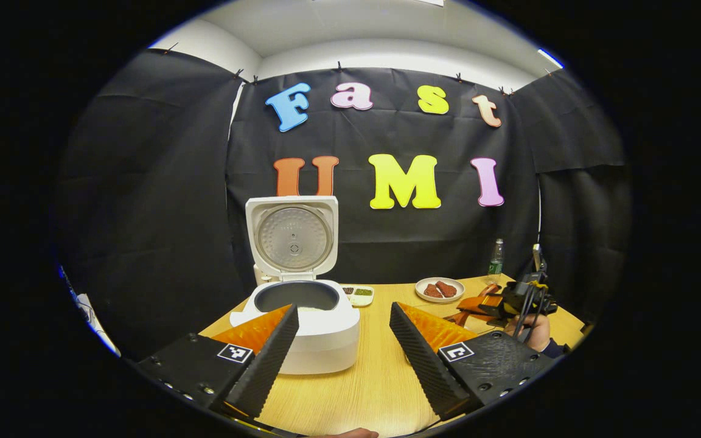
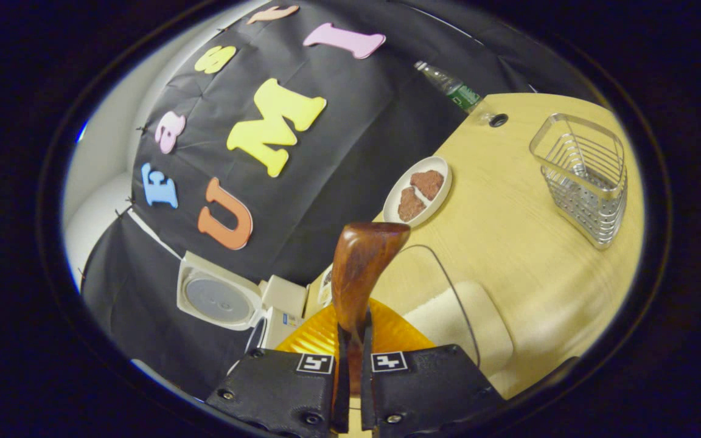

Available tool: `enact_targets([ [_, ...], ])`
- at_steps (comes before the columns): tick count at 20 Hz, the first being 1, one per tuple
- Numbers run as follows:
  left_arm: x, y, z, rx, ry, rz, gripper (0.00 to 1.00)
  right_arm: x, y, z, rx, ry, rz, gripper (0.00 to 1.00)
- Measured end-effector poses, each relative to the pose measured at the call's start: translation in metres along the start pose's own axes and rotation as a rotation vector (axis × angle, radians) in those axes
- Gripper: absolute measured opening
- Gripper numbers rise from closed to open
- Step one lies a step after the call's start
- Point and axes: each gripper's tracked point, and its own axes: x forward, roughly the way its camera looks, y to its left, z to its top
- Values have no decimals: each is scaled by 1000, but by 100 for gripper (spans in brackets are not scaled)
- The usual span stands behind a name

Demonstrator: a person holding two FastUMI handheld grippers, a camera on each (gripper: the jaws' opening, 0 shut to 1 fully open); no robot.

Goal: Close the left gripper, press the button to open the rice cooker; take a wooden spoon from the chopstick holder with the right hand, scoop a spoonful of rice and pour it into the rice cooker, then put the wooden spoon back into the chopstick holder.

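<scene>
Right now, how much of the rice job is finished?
Done: the rice cooker stands with its lid up. In hand: the right tool grips the wooden spoon, out of the metal chopstick holder. Left: pouring rice into the cooker and putting the spoon back.

The wooden table (image 1: 381, 377) bears the rice cooker (image 1: 302, 316), plate (image 1: 440, 289), bottle (image 1: 495, 261) and chopstick holder (image 2: 585, 176).
</scene>
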Motion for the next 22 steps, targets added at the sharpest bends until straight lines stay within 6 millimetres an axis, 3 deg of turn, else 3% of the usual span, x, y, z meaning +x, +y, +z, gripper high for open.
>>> enact_targets([
  [4, 3, 3, 1, 4, 4, 2, 95, -27, 19, 34, 127, -95, 74, 9],
  [8, 1, 11, 5, 0, -10, 3, 95, -61, 42, 80, 398, -205, 208, 9],
  [12, -7, 21, 13, 14, -33, 8, 95, -70, 50, 101, 586, -270, 263, 8],
  [19, -31, 35, 16, 6, -67, -29, 95, -51, 99, 71, 543, -211, 276, 9],
  [22, -41, 49, 11, 21, -61, -22, 95, -28, 137, 46, 491, -158, 284, 9],
])
